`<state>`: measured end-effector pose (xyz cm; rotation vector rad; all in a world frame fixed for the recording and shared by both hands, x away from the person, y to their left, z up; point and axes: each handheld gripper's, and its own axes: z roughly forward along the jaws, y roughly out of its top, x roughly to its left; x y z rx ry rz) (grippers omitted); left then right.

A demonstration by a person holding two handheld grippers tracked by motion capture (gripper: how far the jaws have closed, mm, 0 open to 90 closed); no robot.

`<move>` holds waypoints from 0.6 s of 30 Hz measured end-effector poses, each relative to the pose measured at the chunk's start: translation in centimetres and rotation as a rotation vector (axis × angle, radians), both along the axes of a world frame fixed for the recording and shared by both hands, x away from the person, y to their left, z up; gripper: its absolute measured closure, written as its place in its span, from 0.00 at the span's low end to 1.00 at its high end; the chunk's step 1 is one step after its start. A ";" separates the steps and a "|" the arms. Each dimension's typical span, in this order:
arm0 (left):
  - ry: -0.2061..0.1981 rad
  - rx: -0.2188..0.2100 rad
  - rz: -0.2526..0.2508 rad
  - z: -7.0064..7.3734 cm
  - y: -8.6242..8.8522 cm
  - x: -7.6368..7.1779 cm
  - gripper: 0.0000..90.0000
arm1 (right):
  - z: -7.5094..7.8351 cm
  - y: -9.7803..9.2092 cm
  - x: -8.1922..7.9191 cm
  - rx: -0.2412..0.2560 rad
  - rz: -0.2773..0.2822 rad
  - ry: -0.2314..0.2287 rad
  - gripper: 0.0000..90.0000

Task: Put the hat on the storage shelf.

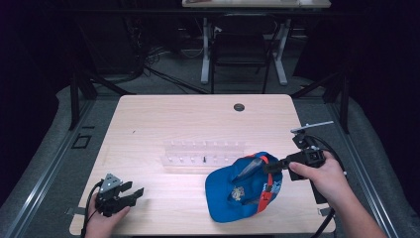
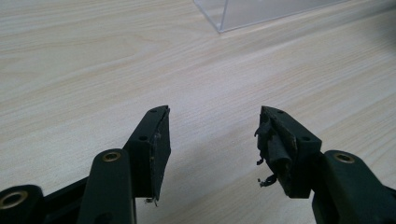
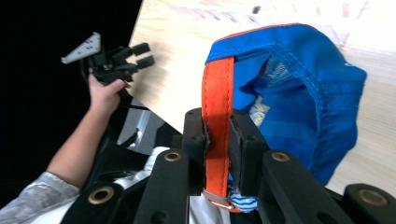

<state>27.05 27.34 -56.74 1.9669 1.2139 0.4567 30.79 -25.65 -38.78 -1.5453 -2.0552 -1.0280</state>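
A blue cap [image 1: 236, 188] with an orange back strap [image 1: 265, 184] lies on the wooden table [image 1: 198, 119], front right of centre. My right gripper [image 1: 271, 167] is shut on that orange strap [image 3: 217, 116], lifting the cap's [image 3: 299, 93] back edge. In the right gripper view the strap runs up between the two black jaws and a metal buckle hangs below them. My left gripper [image 1: 132, 193] rests low at the table's front left, open, with only bare wood [image 2: 210, 121] between its jaws. The same left gripper [image 3: 140, 55] appears far off in the right gripper view.
A clear plastic rack [image 1: 205, 153] with small pegs stands at the table's middle, just behind the cap; its corner [image 2: 224, 18] is ahead of the left gripper. A round cable hole [image 1: 239, 107] sits near the far edge. A chair and desk legs stand beyond the table.
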 end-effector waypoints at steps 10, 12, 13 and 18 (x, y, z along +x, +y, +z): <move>-0.004 -0.002 -0.001 -0.1 -0.1 0.0 0.49 | 0.8 0.5 0.4 0.063 -0.003 0.028 0.87; -0.003 -0.002 -0.002 -0.1 -0.1 0.0 0.49 | 1.0 0.6 0.5 0.090 -0.005 0.034 0.87; -0.003 -0.002 -0.002 -0.1 -0.1 0.0 0.49 | 1.0 0.6 0.5 0.090 -0.005 0.034 0.87; -0.003 -0.003 -0.003 -0.1 -0.2 0.0 0.49 | 1.4 0.9 0.5 0.101 -0.007 0.028 0.87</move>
